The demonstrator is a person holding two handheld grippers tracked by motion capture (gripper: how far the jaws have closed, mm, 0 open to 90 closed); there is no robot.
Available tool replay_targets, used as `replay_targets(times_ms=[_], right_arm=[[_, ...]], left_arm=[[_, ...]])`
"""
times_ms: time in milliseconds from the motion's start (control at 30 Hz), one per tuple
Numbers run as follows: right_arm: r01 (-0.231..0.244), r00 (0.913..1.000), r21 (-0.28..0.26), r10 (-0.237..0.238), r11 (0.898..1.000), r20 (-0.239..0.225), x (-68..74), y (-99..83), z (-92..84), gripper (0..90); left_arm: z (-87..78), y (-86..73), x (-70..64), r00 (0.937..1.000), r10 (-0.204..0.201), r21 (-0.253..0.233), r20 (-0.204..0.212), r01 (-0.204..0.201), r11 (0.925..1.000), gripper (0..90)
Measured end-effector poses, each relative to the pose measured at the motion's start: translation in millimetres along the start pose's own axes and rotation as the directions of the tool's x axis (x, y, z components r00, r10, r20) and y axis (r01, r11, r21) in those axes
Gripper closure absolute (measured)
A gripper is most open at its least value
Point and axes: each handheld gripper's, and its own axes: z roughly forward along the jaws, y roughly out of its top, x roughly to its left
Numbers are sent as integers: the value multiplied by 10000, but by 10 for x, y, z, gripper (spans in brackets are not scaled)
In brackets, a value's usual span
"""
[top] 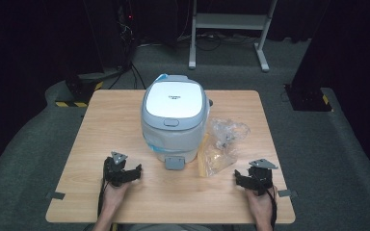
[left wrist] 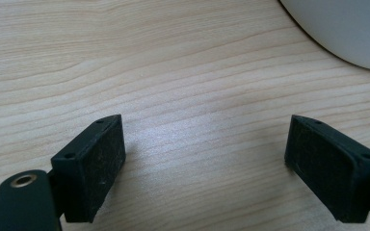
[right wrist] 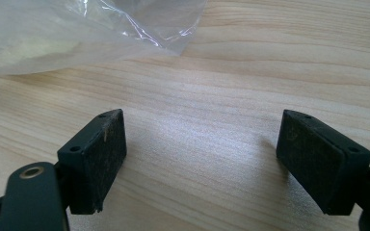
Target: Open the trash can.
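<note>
Two grippers rest low on the wooden counter (top: 101,115), both with fingers spread wide and nothing between them. Left gripper (top: 134,173) sits near the front left of the rice cooker (top: 174,115), whose lid is closed. Right gripper (top: 239,180) lies just beside the clear plastic bag (top: 221,144), which rests against the cooker's right side, a corner of it showing ahead of the right fingers (right wrist: 101,159).
</note>
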Motion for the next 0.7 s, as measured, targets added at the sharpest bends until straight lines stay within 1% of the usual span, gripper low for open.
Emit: replay_targets(times_ms=[67, 133, 233, 300, 333, 367, 533, 600, 667, 700], right_arm=[[-1, 10000, 1, 1, 10000, 7, 1, 0, 0, 177], [-2, 10000, 0, 2, 10000, 6, 1, 0, 0, 177], [-1, 10000, 1, 1, 10000, 7, 1, 0, 0, 177], [-4, 10000, 2, 4, 10000, 6, 1, 0, 0, 177], [-4, 10000, 2, 4, 10000, 6, 1, 0, 0, 177], [0, 10000, -2, 0, 10000, 7, 1, 0, 0, 177], [-1, 10000, -2, 1, 10000, 5, 0, 0, 0, 177], [0, 10000, -2, 0, 10000, 5, 0, 0, 0, 177], [-2, 10000, 0, 2, 10000, 4, 0, 0, 0, 177], [-3, 10000, -1, 3, 10000, 4, 0, 0, 0, 177]], left_arm=[[-3, 1, -1, 10000, 11, 18, 6, -11, 10000, 151], [-20, 2, 2, 10000, 38, 141, 53, -39, 9999, 152], [-27, 1, 4, 9999, -83, 126, 123, 81, 9999, 152], [-48, 3, 19, 9990, -296, 96, 340, 292, 9995, 152], [-48, 3, 19, 9990, -296, 96, 340, 292, 9995, 151], [-70, 7, 11, 9984, -353, 20, 445, 353, 9994, 150], [-115, 32, -33, 9976, -265, -159, 635, 275, 9995, 150], [-127, 58, -70, 9967, -175, -259, 796, 196, 9995, 150], [-126, 66, -85, 9964, -142, -265, 841, 164, 9995, 150], [-120, 84, -118, 9956, -120, -249, 934, 144, 9996, 149]])
